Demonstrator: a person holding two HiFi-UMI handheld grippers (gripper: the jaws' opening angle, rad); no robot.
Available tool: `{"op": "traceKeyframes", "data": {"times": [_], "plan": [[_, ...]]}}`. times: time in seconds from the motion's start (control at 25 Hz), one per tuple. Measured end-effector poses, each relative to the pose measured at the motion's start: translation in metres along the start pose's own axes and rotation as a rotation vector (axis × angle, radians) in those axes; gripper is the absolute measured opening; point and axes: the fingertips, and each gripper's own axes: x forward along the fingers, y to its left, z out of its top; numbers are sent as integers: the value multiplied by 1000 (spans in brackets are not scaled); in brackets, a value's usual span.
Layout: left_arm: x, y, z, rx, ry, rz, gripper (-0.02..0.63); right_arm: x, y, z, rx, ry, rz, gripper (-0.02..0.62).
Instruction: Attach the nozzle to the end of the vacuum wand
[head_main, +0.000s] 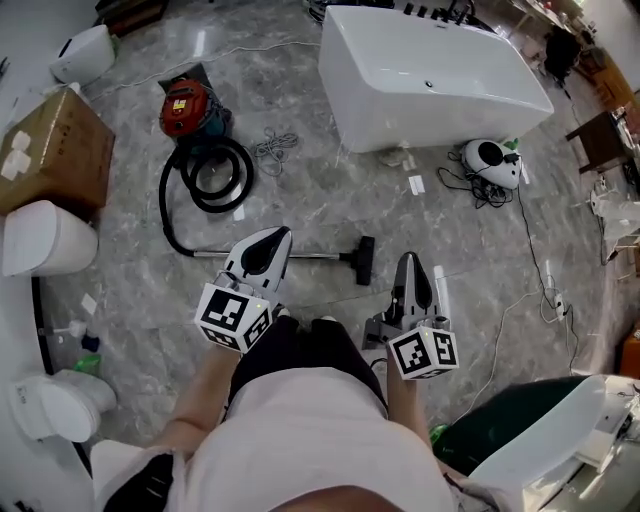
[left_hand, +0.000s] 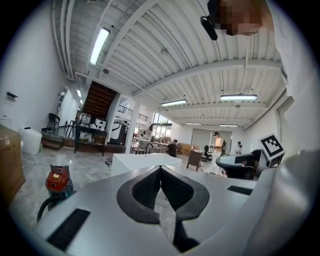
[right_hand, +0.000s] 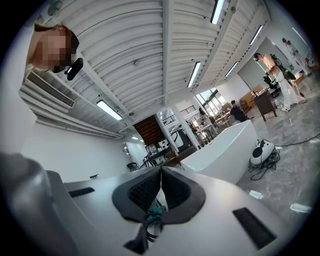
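Observation:
In the head view a thin metal wand (head_main: 290, 255) lies on the grey floor. Its black nozzle (head_main: 365, 260) sits at the right end, touching it. A black hose (head_main: 212, 178) coils back to the red vacuum (head_main: 186, 108), which also shows low at the left as the red vacuum (left_hand: 57, 181). My left gripper (head_main: 272, 237) is raised above the wand's middle, shut and holding nothing. My right gripper (head_main: 407, 262) hangs right of the nozzle, also shut and holding nothing. The pads meet in both gripper views, left gripper (left_hand: 160, 170) and right gripper (right_hand: 161, 170), which look level across the hall.
A white bathtub (head_main: 430, 80) stands beyond the wand. A cardboard box (head_main: 50, 150) and two white toilets (head_main: 45, 238) (head_main: 55, 405) line the left side. A small white appliance (head_main: 490, 160) with trailing cables lies at the right. A dark green shape (head_main: 510, 420) is near my right.

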Motion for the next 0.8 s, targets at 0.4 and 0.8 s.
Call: {"op": "traceKeyframes", "data": {"times": [0.4,0.8], "plan": [[-2,8,-1,1,19,17,9,3,-4,6,-78,4,-67,15],[7,3,-1,15,25,-11,9,-2,-32,5,-47,7,-140,15]]}}
